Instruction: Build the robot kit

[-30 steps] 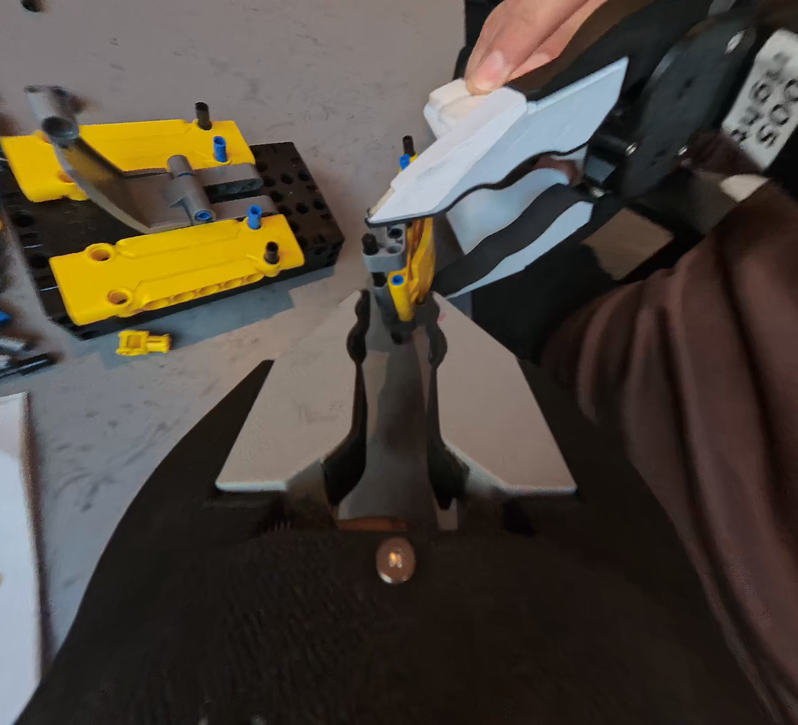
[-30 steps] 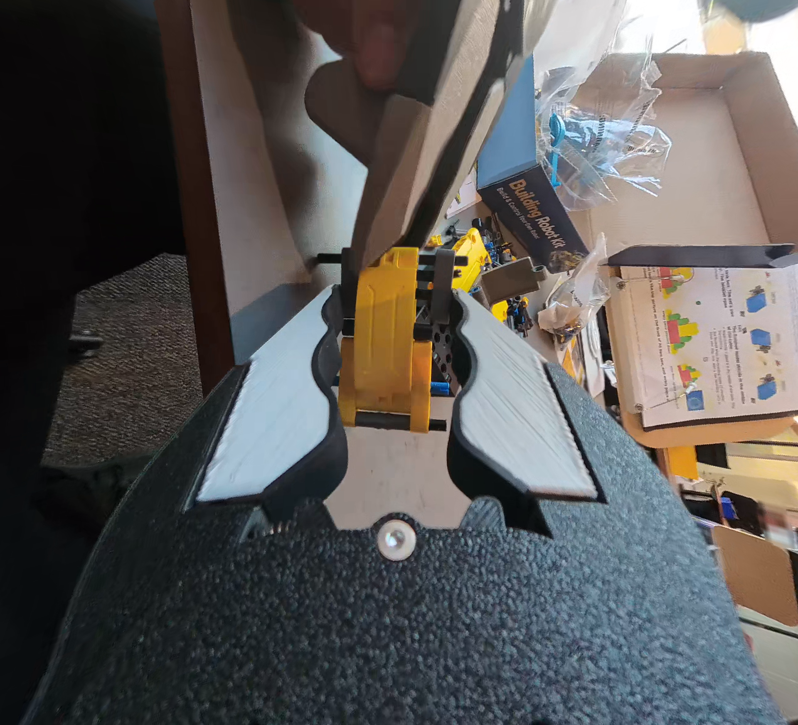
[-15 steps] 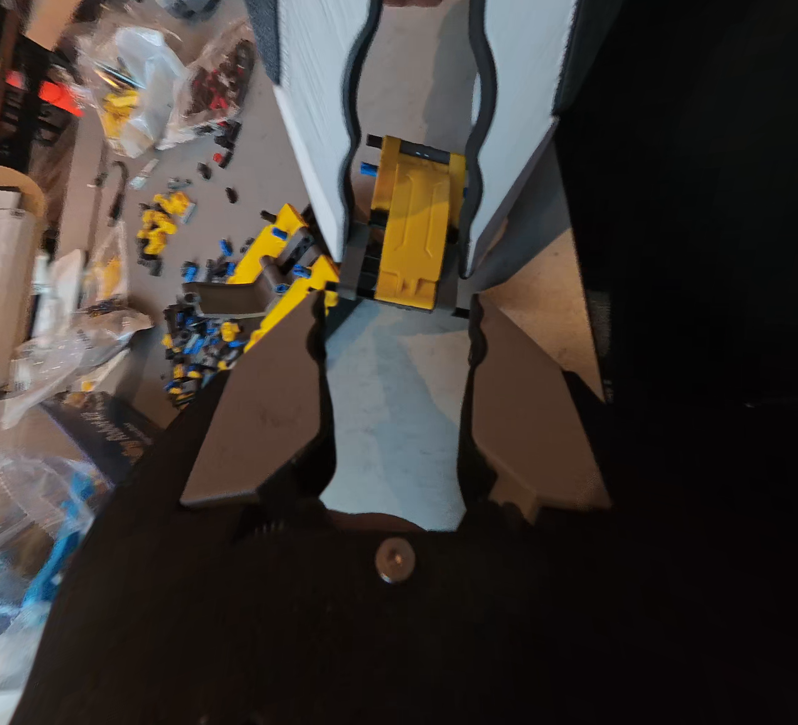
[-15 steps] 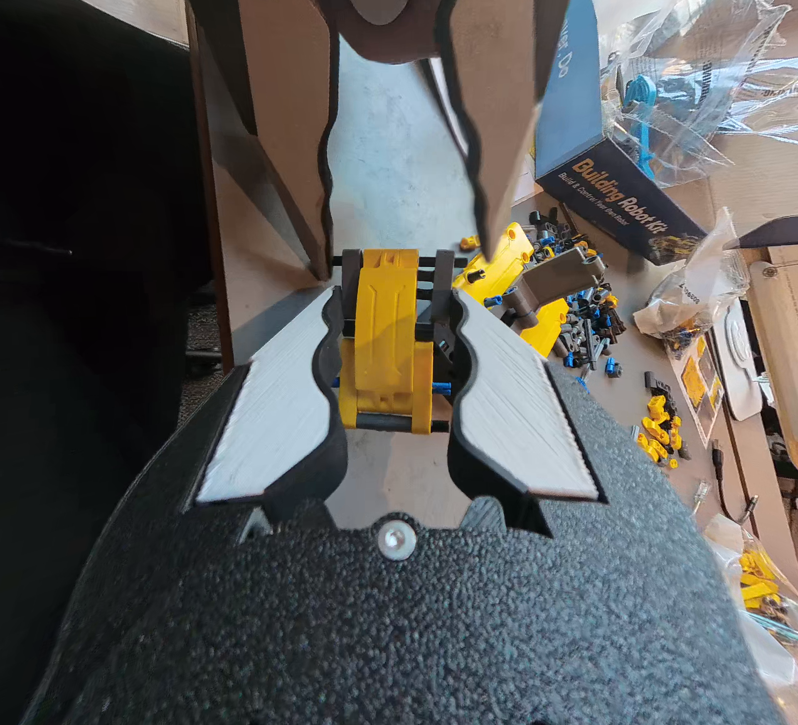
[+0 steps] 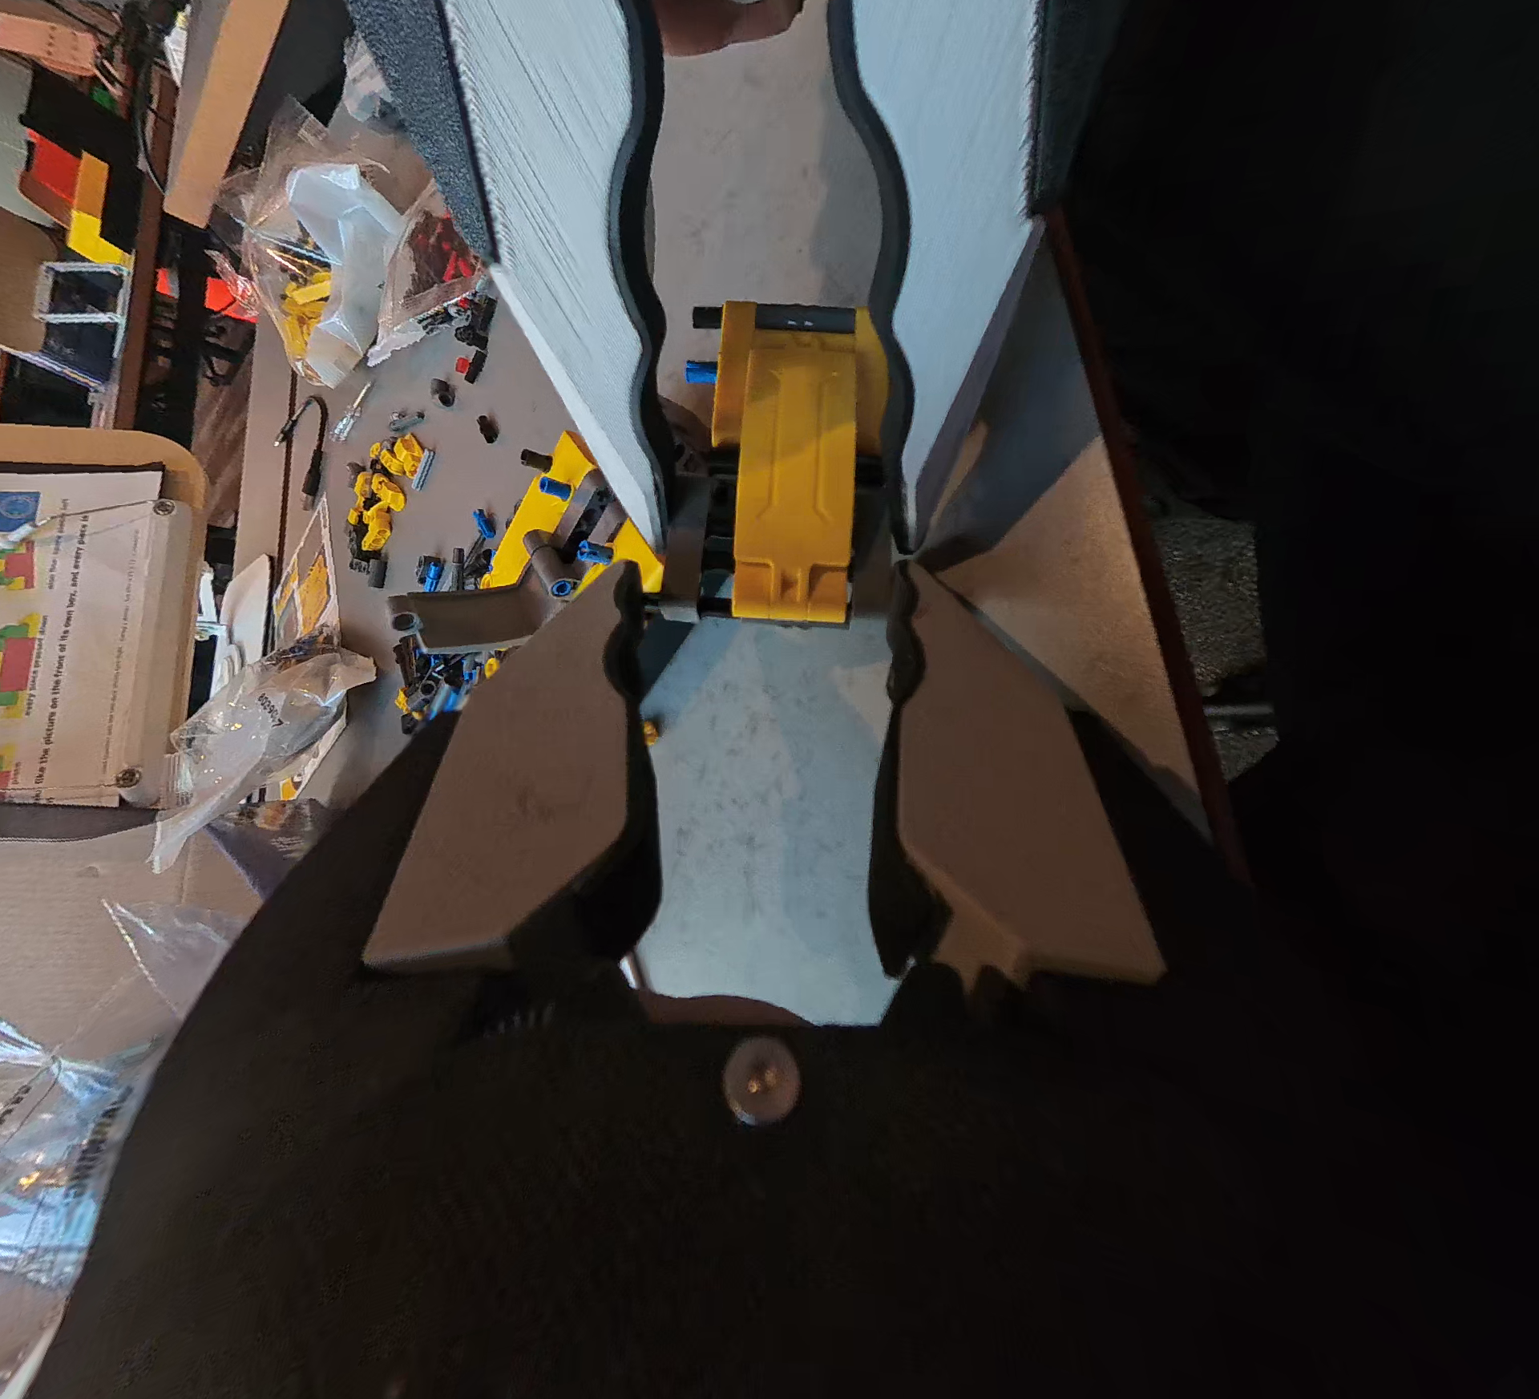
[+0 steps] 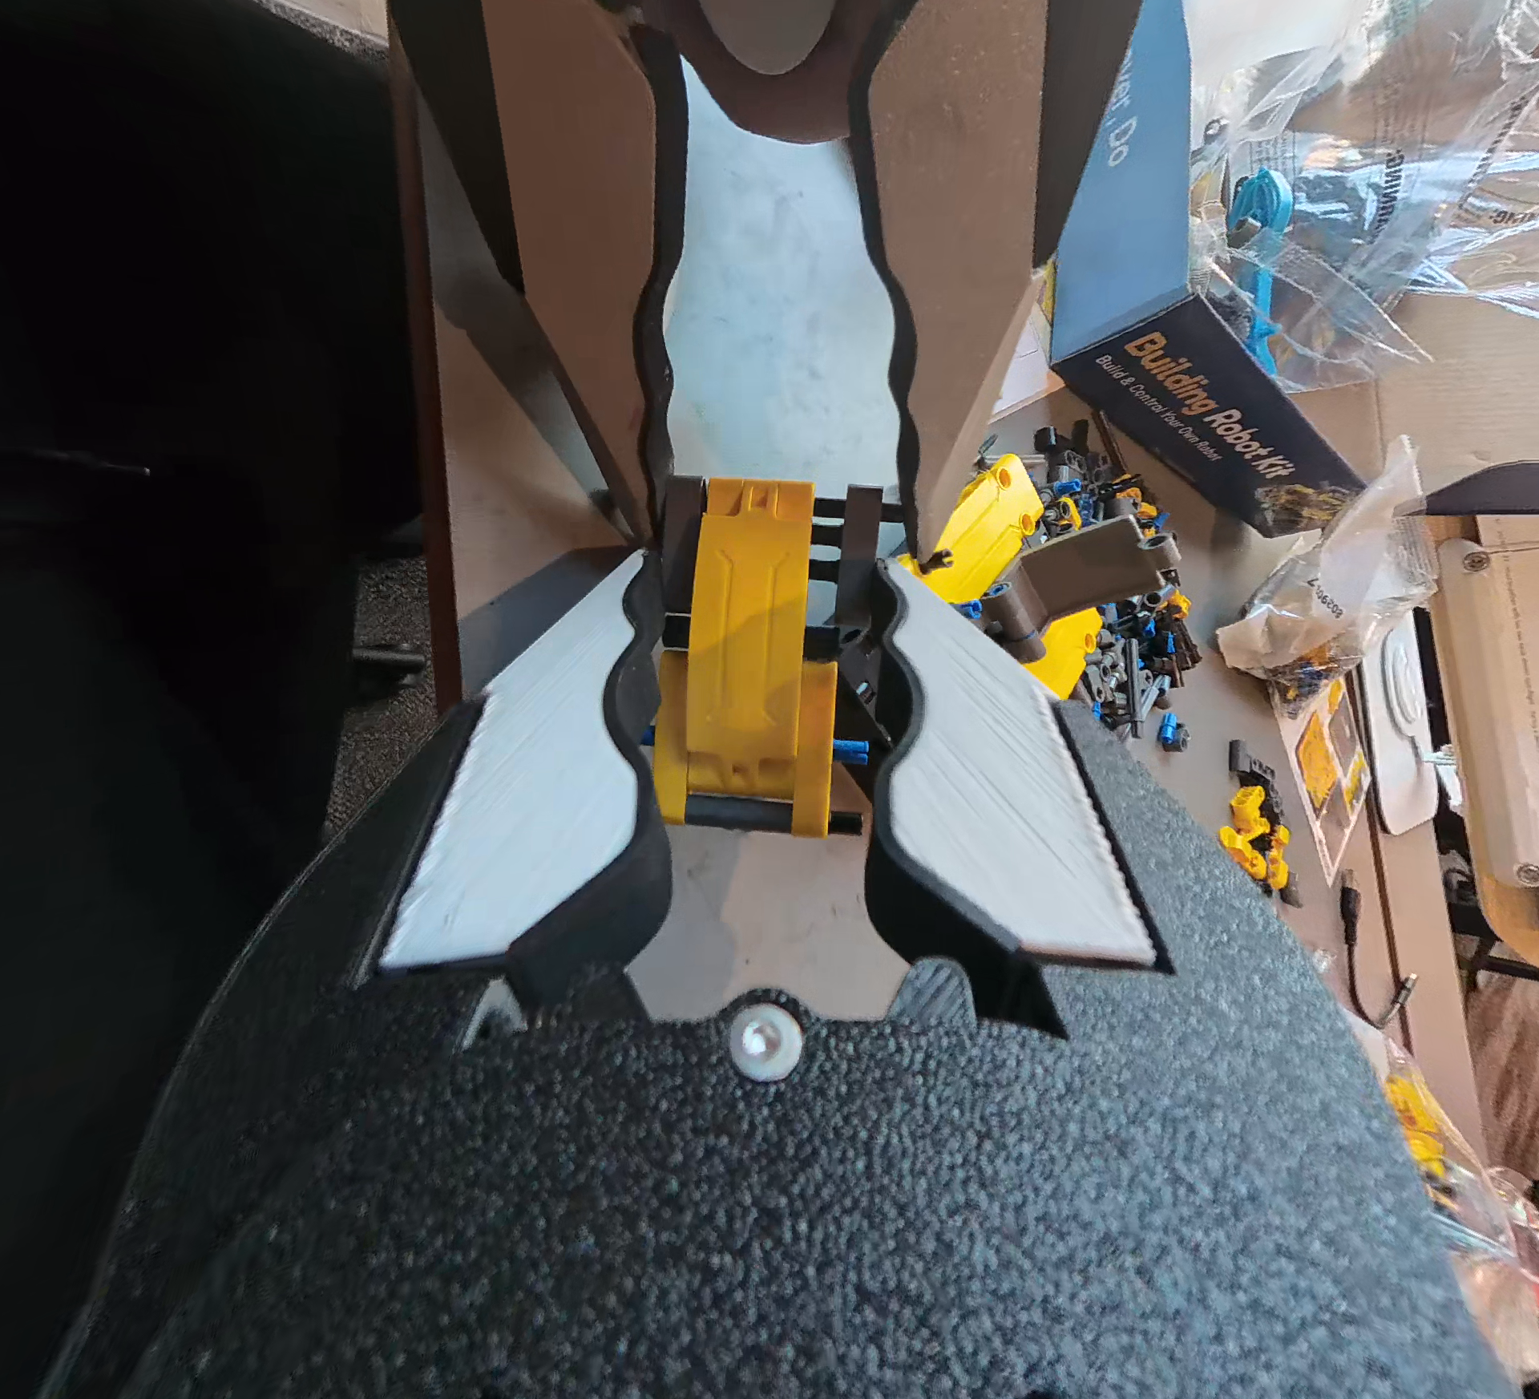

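Grippers meet nose to nose above the table's (image 5: 749,818) edge. The right gripper (image 6: 762,684) pinches a yellow assembly (image 6: 745,659) between its white fingers (image 6: 533,801). The left gripper (image 5: 766,601) has its fingers spread either side of the assembly's free end, tips just beside it. Closing off-centre could, I'd guess, knock a blue pin (image 5: 699,372) loose or twist the assembly out. Loose parts (image 6: 1116,609) lie farther in.

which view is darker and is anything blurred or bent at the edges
Left wrist view is darker: its own left gripper sits in shadow, right side black. Right wrist view is brighter, the right gripper fingers sunlit, bags glaring. Both bow at the edges; the yellow assembly stays sharp.
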Demonstrator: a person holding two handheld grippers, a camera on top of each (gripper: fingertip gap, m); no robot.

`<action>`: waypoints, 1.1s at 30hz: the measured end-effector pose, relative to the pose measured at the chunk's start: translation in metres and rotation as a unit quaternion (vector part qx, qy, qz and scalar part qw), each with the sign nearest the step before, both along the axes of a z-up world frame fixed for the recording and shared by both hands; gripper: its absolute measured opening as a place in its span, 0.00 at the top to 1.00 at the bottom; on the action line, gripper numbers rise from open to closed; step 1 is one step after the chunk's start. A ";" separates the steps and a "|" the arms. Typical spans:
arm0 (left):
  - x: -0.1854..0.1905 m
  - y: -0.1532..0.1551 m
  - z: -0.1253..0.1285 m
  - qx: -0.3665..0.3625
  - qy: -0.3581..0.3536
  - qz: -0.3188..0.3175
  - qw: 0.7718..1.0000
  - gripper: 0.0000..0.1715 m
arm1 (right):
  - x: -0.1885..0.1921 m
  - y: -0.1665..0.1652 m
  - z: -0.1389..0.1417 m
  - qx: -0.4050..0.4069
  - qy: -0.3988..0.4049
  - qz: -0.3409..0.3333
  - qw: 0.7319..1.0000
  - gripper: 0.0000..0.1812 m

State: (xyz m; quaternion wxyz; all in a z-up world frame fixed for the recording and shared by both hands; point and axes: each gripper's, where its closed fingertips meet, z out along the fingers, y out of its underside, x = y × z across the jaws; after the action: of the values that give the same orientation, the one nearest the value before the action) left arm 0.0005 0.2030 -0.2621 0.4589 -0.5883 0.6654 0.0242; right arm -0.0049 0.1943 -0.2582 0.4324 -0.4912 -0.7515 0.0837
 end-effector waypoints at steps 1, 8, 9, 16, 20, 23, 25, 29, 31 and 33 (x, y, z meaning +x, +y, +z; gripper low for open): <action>0.000 0.000 0.000 -0.003 -0.001 0.001 1.000 0.67 | 0.000 0.000 0.000 0.007 -0.007 0.003 1.000 0.73; 0.000 -0.003 -0.002 0.015 -0.009 0.002 1.000 0.76 | -0.001 -0.001 -0.002 0.018 -0.014 0.013 1.000 0.78; 0.000 -0.002 -0.001 0.021 -0.017 0.001 1.000 0.75 | -0.002 0.000 -0.002 0.013 -0.006 0.008 1.000 0.78; -0.005 -0.005 0.003 -0.032 -0.048 0.016 0.998 0.75 | -0.006 0.004 0.000 -0.003 0.025 -0.004 1.000 0.77; -0.011 -0.017 0.020 -0.207 -0.176 0.053 0.961 0.70 | -0.003 0.007 0.000 0.018 0.036 -0.016 0.999 0.77; -0.029 -0.010 0.022 -0.235 -0.199 0.101 0.946 0.70 | 0.002 0.010 0.008 -0.012 0.061 -0.029 0.998 0.77; -0.035 -0.014 0.023 -0.239 -0.208 0.117 0.941 0.71 | 0.009 0.015 0.018 -0.061 0.089 -0.047 0.993 0.78; -0.036 -0.031 0.019 -0.247 -0.215 0.133 0.935 0.72 | 0.025 0.018 0.046 -0.200 0.178 -0.073 0.961 0.78; -0.033 -0.042 0.014 -0.255 -0.214 0.139 0.933 0.73 | 0.036 0.023 0.058 -0.249 0.226 -0.082 0.938 0.78; -0.027 -0.055 0.007 -0.271 -0.212 0.141 0.928 0.73 | 0.056 0.040 0.057 -0.277 0.243 -0.128 0.921 0.78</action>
State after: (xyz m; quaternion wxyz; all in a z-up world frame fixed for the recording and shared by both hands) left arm -0.0265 0.1482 -0.2555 0.4046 -0.7693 0.4439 -0.2178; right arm 0.0509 0.2348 -0.2008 0.4555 -0.6478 -0.5009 0.3492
